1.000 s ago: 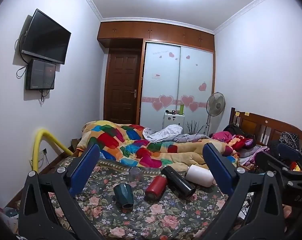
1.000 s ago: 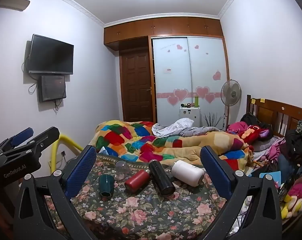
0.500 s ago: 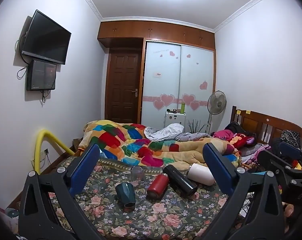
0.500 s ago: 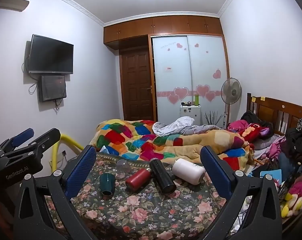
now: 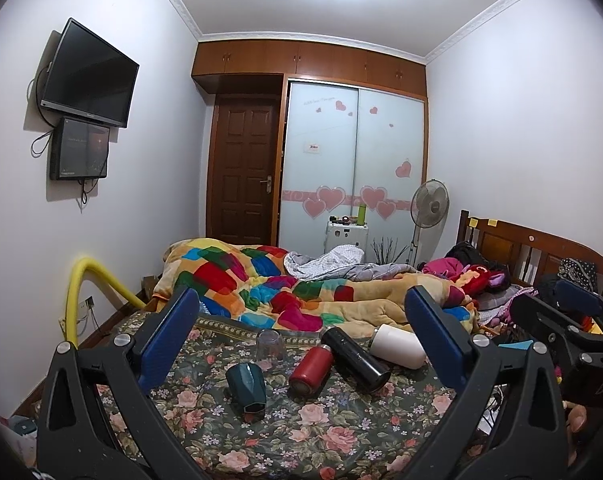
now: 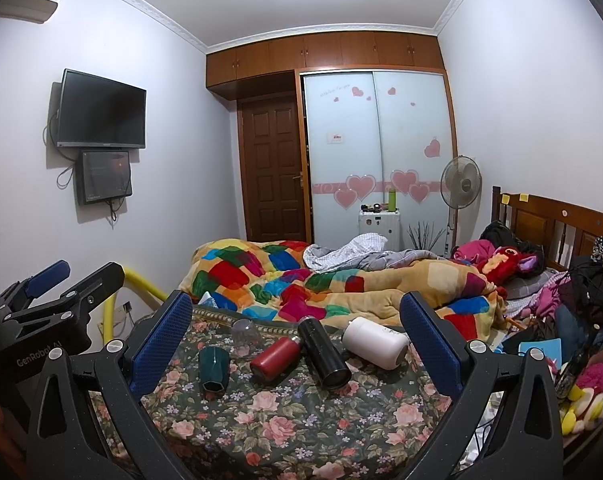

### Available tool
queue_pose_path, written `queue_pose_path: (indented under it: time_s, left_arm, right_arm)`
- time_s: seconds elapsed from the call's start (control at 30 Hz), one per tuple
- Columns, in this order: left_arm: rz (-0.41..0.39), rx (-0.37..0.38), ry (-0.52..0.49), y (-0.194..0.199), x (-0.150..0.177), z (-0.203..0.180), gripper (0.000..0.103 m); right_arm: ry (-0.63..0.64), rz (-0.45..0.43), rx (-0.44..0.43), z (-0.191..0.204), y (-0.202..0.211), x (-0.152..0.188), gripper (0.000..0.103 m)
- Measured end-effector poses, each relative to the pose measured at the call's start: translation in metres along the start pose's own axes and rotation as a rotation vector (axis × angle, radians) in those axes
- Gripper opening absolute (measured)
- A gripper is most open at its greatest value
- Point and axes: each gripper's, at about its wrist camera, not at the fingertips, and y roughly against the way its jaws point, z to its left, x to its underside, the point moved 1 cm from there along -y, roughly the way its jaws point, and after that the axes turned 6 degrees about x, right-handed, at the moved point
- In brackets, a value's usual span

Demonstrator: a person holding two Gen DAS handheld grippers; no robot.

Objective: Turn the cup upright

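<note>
A dark green faceted cup (image 5: 246, 391) lies upside down on the floral cloth (image 5: 341, 432); it also shows in the right wrist view (image 6: 213, 372). A clear glass (image 5: 270, 345) stands inverted behind it, also in the right wrist view (image 6: 243, 334). A red bottle (image 5: 311, 372), a black bottle (image 5: 355, 358) and a white bottle (image 5: 397, 346) lie on their sides. My left gripper (image 5: 301, 344) is open and empty, well back from the cups. My right gripper (image 6: 295, 344) is open and empty too.
A colourful quilt (image 5: 285, 284) is heaped behind the cloth. Clothes and toys (image 6: 573, 320) pile at the right by the wooden headboard (image 6: 557, 224). A yellow tube (image 5: 81, 280) rises at the left. The other gripper shows at each view's edge.
Both cameras have shifted slightly; the cups and bottles sit a little lower and nearer in the views. Nothing on the cloth has moved.
</note>
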Motion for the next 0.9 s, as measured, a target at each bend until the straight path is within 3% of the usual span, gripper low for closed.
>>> queue_pose_path:
  time_s: [0.9]
  left_arm:
    - [-0.019, 0.018, -0.016, 0.0022, -0.0006, -0.0057, 0.103]
  right_arm:
    - [0.006, -0.005, 0.000, 0.0009, 0.0021, -0.0027, 0.103]
